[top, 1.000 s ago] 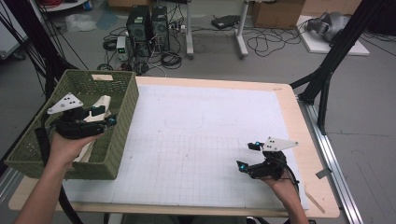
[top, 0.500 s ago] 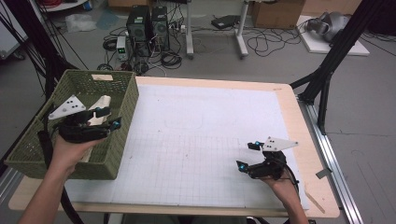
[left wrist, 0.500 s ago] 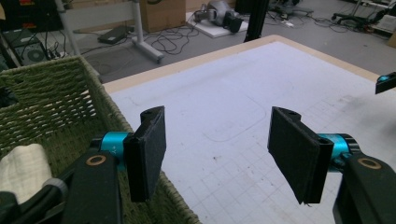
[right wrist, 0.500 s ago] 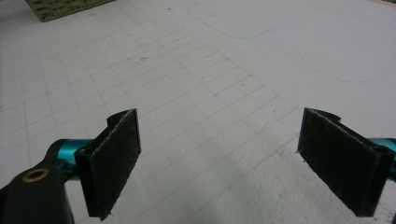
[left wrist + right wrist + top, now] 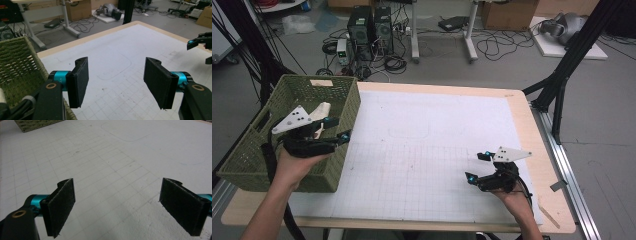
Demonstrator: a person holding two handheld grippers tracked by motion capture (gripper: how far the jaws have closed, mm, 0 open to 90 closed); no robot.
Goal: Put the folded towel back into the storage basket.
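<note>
At the far left of the worktop (image 5: 437,90) sits a green woven basket (image 5: 297,95), its near wall facing the person. The left claw (image 5: 338,129) is held over the basket's right-hand rim, pointing out toward the white gridded mat (image 5: 422,165) that covers the worktop. Its two black pads stand well apart with nothing between them; in the left gripper view the claw (image 5: 122,82) frames bare mat, with the basket's weave (image 5: 17,65) at its left side. A pale object (image 5: 321,111) lies inside the basket just behind the claw's grey plate; what it is cannot be made out.

Across the middle, the mat carries faint pencil outlines and a printed grid.

At the right, the person's other hand rests near the front edge of the worktop, holding the right claw (image 5: 478,166) low over the mat and aimed toward the basket. Its pads too are spread wide and grip nothing; the right gripper view shows that claw (image 5: 117,207) open above the grid, a corner of the basket (image 5: 35,124) at the top left.
</note>
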